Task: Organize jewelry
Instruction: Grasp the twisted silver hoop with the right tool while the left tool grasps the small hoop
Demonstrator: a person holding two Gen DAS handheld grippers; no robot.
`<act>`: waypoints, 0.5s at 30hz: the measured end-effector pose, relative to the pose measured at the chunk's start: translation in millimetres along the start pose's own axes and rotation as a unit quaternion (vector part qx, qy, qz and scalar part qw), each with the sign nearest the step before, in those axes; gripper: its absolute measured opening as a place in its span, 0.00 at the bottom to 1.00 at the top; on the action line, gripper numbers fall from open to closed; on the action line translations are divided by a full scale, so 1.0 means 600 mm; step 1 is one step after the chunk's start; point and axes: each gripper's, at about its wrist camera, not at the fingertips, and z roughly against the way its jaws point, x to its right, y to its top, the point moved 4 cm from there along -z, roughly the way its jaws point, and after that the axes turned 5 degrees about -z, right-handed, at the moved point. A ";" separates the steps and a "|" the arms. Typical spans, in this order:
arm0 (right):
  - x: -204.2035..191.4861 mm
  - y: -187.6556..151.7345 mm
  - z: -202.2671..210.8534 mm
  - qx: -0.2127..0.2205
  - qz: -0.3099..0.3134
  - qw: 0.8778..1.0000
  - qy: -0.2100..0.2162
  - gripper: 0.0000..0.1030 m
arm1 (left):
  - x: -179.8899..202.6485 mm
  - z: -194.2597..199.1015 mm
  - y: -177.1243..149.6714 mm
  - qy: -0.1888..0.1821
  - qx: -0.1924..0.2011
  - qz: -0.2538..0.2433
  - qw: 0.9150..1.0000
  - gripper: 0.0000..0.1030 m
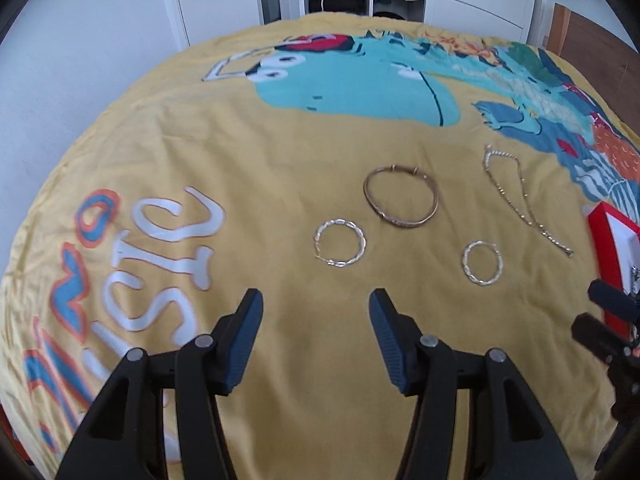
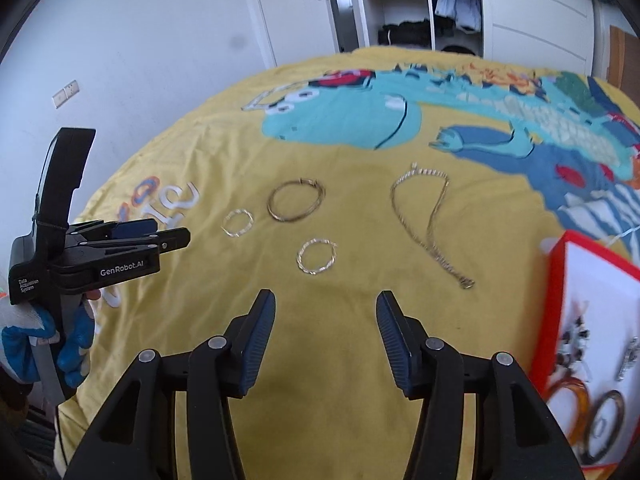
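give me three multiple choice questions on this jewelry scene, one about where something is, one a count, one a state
1. Where does the red box sit relative to the chain necklace?
A. to its right
B. to its left
C. on top of it

2. How many twisted hoop earrings lie loose on the yellow bedspread?
A. one
B. two
C. four

3. What state is the left gripper in?
A. shut on the bangle
B. shut on nothing
C. open, holding nothing

Answers:
1. A, the box is at the right edge of both views.
2. B, one hoop lies left of the other, with the gold bangle beyond them.
3. C, its jaws stand apart over bare fabric.
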 end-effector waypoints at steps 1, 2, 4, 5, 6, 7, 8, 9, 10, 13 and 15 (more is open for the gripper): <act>0.001 -0.001 -0.012 -0.003 0.001 1.000 0.001 0.51 | 0.002 -0.012 0.001 -0.003 -0.002 0.000 1.000 0.52; 0.002 -0.002 -0.030 -0.007 0.005 1.000 0.001 0.51 | 0.006 -0.025 0.002 -0.006 -0.003 0.000 1.000 0.52; 0.001 -0.004 -0.061 -0.013 0.010 1.000 0.003 0.51 | 0.010 -0.053 0.003 -0.007 -0.006 -0.001 1.000 0.52; 0.002 -0.003 -0.072 -0.015 0.012 1.000 0.004 0.51 | 0.012 -0.061 0.004 -0.007 -0.007 -0.002 1.000 0.52; 0.000 -0.004 -0.083 -0.017 0.015 1.000 0.005 0.51 | 0.013 -0.075 0.003 -0.005 -0.009 -0.003 1.000 0.52; -0.003 -0.004 -0.096 -0.020 0.020 1.000 0.005 0.51 | 0.012 -0.084 0.003 -0.004 -0.009 -0.003 1.000 0.52; -0.006 -0.004 -0.107 -0.021 0.025 0.999 0.005 0.51 | 0.011 -0.091 0.004 -0.004 -0.008 -0.002 1.000 0.52; -0.007 -0.004 -0.117 -0.023 0.029 0.999 0.005 0.51 | 0.009 -0.097 0.006 -0.003 -0.005 -0.001 1.000 0.52; -0.011 -0.003 -0.128 -0.023 0.037 0.999 0.002 0.51 | 0.006 -0.102 0.008 -0.003 0.000 0.002 1.000 0.52; -0.018 0.004 -0.150 -0.017 0.044 0.999 -0.007 0.53 | -0.002 -0.114 0.015 -0.010 0.008 0.015 1.000 0.53; -0.020 0.011 -0.160 -0.010 0.041 0.999 -0.009 0.55 | -0.004 -0.121 0.021 -0.015 0.012 0.018 1.000 0.53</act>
